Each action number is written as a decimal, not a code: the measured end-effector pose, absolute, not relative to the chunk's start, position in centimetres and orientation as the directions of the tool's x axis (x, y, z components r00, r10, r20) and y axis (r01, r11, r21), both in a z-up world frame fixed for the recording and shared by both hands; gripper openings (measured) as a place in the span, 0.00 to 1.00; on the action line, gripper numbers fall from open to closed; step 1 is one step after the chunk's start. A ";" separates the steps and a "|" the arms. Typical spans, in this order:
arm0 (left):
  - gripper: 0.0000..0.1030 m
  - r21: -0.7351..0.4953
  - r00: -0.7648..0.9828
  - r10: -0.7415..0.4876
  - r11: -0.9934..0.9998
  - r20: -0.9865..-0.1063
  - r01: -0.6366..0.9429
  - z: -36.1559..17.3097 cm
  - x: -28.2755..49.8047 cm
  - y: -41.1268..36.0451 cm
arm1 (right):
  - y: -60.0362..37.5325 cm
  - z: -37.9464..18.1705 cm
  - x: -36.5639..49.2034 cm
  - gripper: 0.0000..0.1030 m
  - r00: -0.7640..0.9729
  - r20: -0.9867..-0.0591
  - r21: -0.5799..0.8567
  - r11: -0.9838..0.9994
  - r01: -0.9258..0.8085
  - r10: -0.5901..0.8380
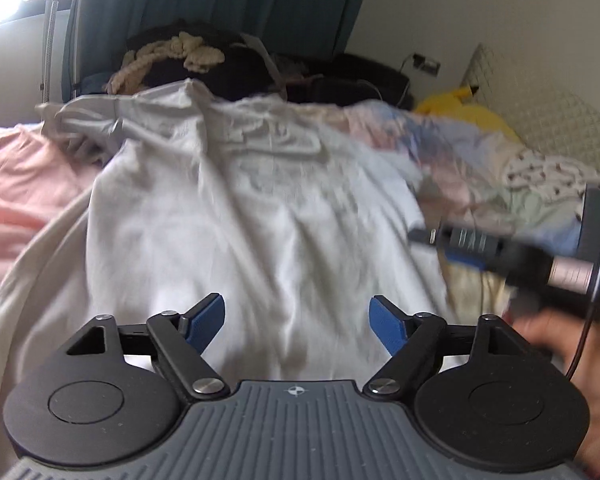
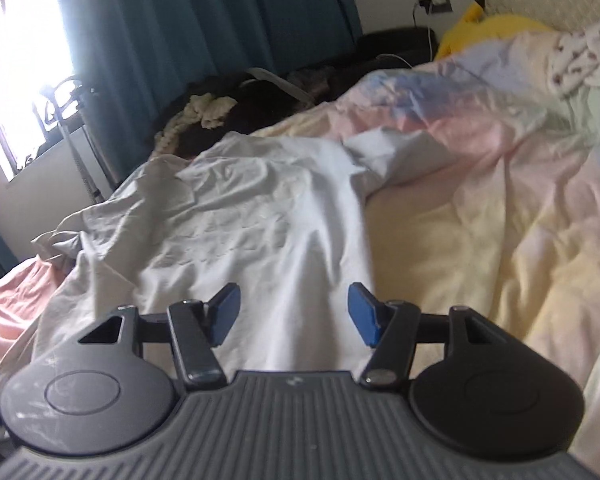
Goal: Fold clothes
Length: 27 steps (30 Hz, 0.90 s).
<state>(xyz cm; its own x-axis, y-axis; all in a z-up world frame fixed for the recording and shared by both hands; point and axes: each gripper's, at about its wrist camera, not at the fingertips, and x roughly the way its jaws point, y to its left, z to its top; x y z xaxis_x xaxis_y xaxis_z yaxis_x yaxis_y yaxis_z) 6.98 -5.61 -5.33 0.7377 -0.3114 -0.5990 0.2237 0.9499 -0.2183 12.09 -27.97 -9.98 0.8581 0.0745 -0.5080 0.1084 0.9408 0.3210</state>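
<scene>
A white garment lies spread and creased on the bed, with a sleeve bunched at its far left. In the right wrist view the same white garment reaches from the near edge up to the dark pile. My left gripper hovers over the garment's near hem, jaws wide apart, nothing between the blue pads. The right gripper also stands open above the near hem, empty. Seen from the left wrist, the right gripper is a blurred dark shape at the garment's right edge, held by a hand.
A pastel quilt covers the bed. A pile of dark clothes with a cream knit piece sits at the far side by teal curtains. A yellow plush, a patterned cloth and a pillow lie at the right.
</scene>
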 end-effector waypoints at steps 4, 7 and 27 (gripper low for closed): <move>0.82 -0.162 0.760 -0.293 0.956 -0.580 0.245 -4.0 10.1 -6.5 | -27.9 -10.4 12.5 0.59 0.862 -0.501 0.319 0.943 0.097 0.081; 0.86 -0.137 0.781 -0.296 0.954 -0.549 0.265 -3.9 12.2 -6.9 | -27.5 -10.3 12.6 0.59 0.866 -0.494 0.304 0.948 0.089 0.077; 0.97 -0.246 0.802 -0.205 0.966 -0.561 0.075 -7.2 14.2 -2.2 | -34.9 -10.5 19.5 0.80 0.934 -0.351 0.581 0.799 0.157 0.072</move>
<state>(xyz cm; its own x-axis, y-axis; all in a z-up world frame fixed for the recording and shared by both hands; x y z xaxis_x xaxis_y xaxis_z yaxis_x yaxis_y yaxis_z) 14.16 -2.24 -7.19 0.8022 -0.2049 -0.5608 0.0748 0.9663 -0.2461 19.48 -34.91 -10.53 0.9336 0.0721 -0.3510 0.1567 0.7989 0.5807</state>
